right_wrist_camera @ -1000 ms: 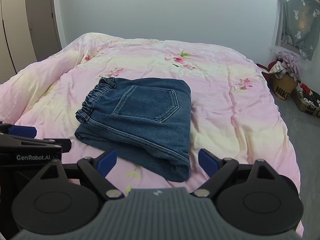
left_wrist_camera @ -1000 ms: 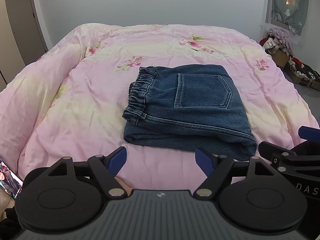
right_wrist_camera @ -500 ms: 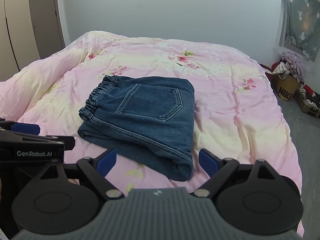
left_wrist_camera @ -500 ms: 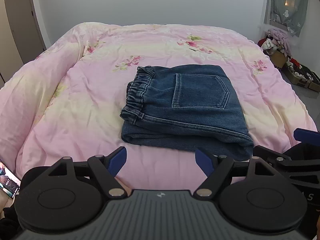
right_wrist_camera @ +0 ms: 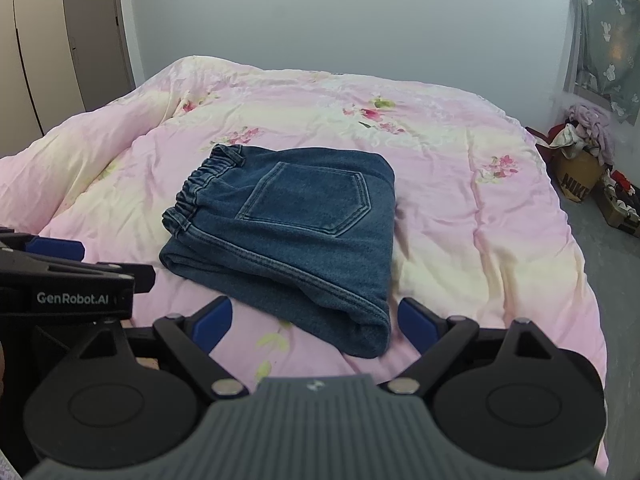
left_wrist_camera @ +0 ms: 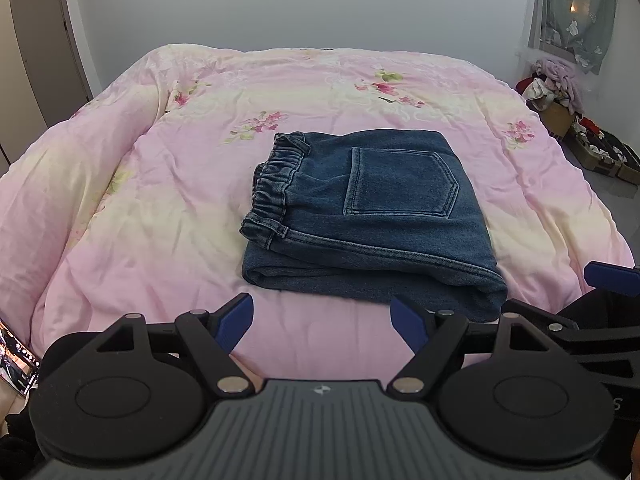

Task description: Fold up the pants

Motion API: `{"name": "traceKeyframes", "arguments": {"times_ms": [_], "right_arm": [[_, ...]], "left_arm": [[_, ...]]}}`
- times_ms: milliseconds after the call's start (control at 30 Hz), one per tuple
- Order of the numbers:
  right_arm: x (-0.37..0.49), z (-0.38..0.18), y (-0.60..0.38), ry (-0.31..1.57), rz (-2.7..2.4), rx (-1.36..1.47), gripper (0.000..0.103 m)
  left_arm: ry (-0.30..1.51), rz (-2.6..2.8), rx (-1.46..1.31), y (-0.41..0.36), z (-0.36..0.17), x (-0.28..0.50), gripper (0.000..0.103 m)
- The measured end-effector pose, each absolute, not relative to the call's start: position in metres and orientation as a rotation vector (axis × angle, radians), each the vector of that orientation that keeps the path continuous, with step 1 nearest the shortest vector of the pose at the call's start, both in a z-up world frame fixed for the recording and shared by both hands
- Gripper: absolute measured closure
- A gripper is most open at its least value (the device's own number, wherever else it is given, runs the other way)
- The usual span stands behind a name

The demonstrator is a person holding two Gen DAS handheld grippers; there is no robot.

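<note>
One pair of denim pants [left_wrist_camera: 368,216] lies folded into a thick, roughly square bundle in the middle of the bed [left_wrist_camera: 160,200]. The cloth is dark blue with lighter stitching; one five-sided back pocket [left_wrist_camera: 400,182] faces up, and the gathered elastic waistband [left_wrist_camera: 276,184] bunches in ridges along the bundle's left edge. The rounded fold edge lies along the right and near side.

The bed carries a soft, wrinkled pink and pale yellow quilt [right_wrist_camera: 460,208] printed with small red flower sprigs. Behind it stands a plain grey-white wall [right_wrist_camera: 340,20]; a wardrobe [right_wrist_camera: 48,52] stands to the left, and to the right a grey curtain [right_wrist_camera: 604,40] with white motifs hangs above a cardboard box [right_wrist_camera: 580,176] heaped with clothes.

Two grippers are held low over the near edge of the bed, both short of the pants and touching nothing. The left gripper [left_wrist_camera: 322,322] has its blue-tipped fingers spread wide; the right gripper [right_wrist_camera: 316,322] likewise holds its fingers wide apart
</note>
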State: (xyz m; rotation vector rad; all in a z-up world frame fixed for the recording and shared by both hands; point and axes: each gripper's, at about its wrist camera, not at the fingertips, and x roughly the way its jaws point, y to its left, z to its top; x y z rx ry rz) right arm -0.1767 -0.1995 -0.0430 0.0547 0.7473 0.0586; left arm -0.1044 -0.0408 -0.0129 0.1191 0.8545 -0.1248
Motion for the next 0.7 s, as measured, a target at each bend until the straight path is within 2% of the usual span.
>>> {"name": "traceKeyframes", "arguments": {"times_ms": [700], "right_arm": [[-0.1776,-0.0422,-0.1984,0.745,0.074,0.05,0.014]], "left_arm": [[0.847,-0.131,0.112,-0.0389,-0.0095,-0.1038,0.012]]}}
